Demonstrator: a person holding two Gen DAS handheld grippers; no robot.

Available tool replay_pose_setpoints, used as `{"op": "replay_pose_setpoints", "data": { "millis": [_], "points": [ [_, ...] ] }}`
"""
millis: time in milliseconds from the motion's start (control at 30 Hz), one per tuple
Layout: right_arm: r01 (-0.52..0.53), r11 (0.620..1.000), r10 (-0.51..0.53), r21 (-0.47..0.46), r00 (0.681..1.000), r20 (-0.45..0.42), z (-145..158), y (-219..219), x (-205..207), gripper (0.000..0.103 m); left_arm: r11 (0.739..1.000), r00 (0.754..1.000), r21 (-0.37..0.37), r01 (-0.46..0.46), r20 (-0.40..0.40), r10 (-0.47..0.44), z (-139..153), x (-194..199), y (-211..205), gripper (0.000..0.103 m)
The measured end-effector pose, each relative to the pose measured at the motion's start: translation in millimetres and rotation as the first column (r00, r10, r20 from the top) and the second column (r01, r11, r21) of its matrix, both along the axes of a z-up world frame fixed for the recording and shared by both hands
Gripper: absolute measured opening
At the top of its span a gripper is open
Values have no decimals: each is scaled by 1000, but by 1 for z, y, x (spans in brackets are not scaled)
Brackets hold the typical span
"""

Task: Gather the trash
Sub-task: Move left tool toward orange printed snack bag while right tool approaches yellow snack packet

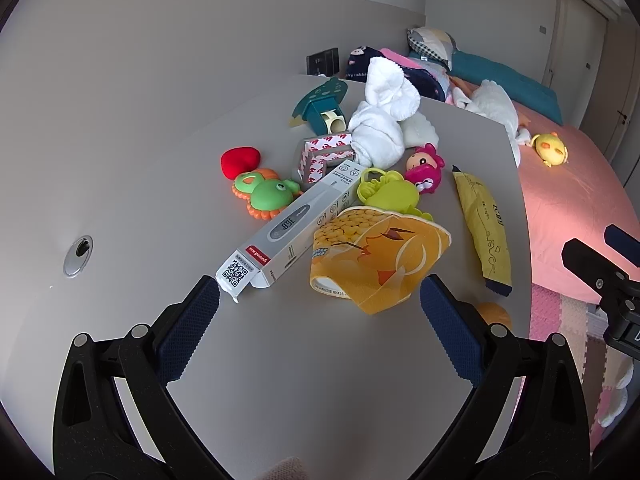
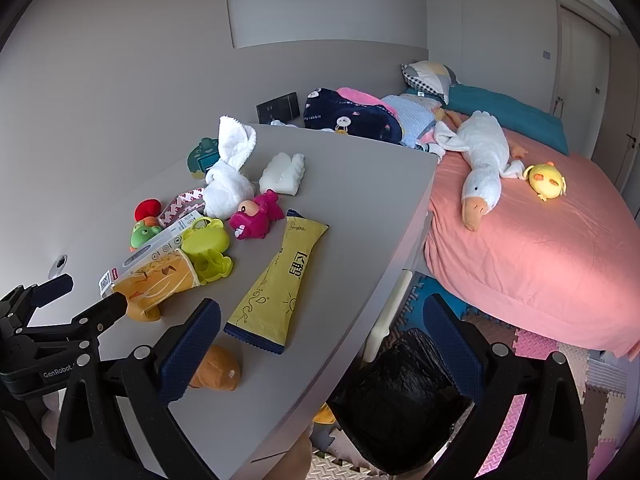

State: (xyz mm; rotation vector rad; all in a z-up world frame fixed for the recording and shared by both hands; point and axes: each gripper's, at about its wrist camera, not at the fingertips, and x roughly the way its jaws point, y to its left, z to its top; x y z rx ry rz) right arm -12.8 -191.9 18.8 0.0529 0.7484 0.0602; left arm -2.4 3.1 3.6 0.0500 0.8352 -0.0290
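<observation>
Left gripper (image 1: 319, 294) gapes empty above the orange snack bag (image 1: 376, 256)

Left tool (image 1: 319, 300) spread wide above table (image 1: 280, 360), near orange snack bag (image 1: 380, 256)

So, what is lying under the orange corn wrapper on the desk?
The wrapper rests partly on the white thermometer box, whose right side it hides. The green toy sits behind it. Anything else underneath is covered.

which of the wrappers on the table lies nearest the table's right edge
The long yellow wrapper with dark blue ends, lying alone; the orange corn one leans on the white box.
</observation>
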Motion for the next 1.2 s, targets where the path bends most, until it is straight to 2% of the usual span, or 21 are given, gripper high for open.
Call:
{"op": "replay_pose_setpoints", "data": {
  "millis": [1200],
  "points": [
    [6,1000,-6,7,1000,-2,0,0,-5,101,1000,1000,2,9,3,-9,4,-3,-2,97]
  ]
}}
